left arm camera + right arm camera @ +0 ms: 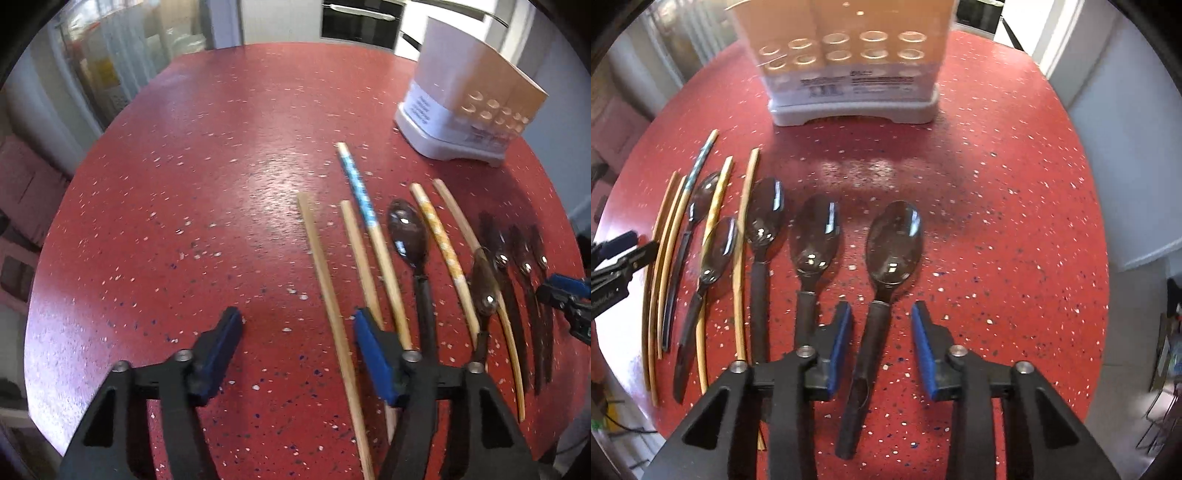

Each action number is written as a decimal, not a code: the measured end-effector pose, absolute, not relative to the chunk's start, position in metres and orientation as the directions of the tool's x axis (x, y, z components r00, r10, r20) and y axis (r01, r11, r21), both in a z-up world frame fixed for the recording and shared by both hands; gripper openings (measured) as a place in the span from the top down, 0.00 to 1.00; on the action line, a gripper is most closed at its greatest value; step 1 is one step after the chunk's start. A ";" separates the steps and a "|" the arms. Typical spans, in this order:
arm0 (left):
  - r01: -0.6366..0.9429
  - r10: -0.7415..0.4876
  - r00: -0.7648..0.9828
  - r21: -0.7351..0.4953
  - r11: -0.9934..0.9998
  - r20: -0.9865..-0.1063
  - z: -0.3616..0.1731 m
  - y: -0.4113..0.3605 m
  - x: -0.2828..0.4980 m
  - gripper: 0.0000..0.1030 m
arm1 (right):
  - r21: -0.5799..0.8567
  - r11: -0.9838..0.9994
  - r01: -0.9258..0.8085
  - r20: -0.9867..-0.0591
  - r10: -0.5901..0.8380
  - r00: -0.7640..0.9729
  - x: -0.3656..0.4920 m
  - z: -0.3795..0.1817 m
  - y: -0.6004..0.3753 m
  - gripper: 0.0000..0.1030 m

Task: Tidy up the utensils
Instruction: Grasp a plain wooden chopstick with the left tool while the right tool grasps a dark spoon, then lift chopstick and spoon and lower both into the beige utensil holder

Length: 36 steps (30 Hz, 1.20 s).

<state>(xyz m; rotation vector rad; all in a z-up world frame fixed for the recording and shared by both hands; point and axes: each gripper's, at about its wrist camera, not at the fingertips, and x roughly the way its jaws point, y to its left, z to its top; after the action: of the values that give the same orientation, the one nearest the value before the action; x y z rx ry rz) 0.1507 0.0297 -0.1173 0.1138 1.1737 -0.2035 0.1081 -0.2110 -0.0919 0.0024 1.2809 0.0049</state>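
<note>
My left gripper (297, 326) hangs open over the red speckled table (192, 192). A plain wooden chopstick (325, 280) runs between its blue pads, nearer the right one and touching neither. Right of it lie more chopsticks, one with a blue pattern (356, 184) and one with an orange pattern (439, 232), mixed with dark spoons (408, 229). My right gripper (881, 314) is open astride the black handle of the largest spoon (894, 243), with a gap on each side. Two more spoons (814, 236) lie just left of it. Each gripper shows at the edge of the other's view.
A white utensil holder (849, 74) with a beige holed top stands at the back of the table, also in the left wrist view as the holder (461, 103). The round table's edge (1100, 258) drops off to the right. A dark oven (362, 22) stands behind.
</note>
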 end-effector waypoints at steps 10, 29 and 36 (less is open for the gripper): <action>0.294 -0.134 0.328 -0.034 0.955 -0.935 -0.103 0.005 0.154 0.67 | 0.109 0.993 -0.043 -0.944 0.117 0.307 0.106 -0.080 -0.213 0.88; 0.259 -0.374 0.692 -0.271 0.927 -0.617 0.047 0.004 0.129 0.67 | 0.383 0.916 -0.117 -0.723 0.376 0.580 0.101 0.033 -0.292 0.88; 0.311 -0.412 0.750 -0.275 0.910 -0.518 0.100 -0.021 0.159 0.67 | 0.386 0.912 -0.137 -0.671 0.380 0.637 0.136 0.069 -0.294 0.88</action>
<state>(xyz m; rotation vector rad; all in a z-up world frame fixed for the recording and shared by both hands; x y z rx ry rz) 0.1589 -0.0214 0.1002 -0.1759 0.6058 -0.3972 0.1362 -0.2944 0.0691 0.3136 0.8318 0.3007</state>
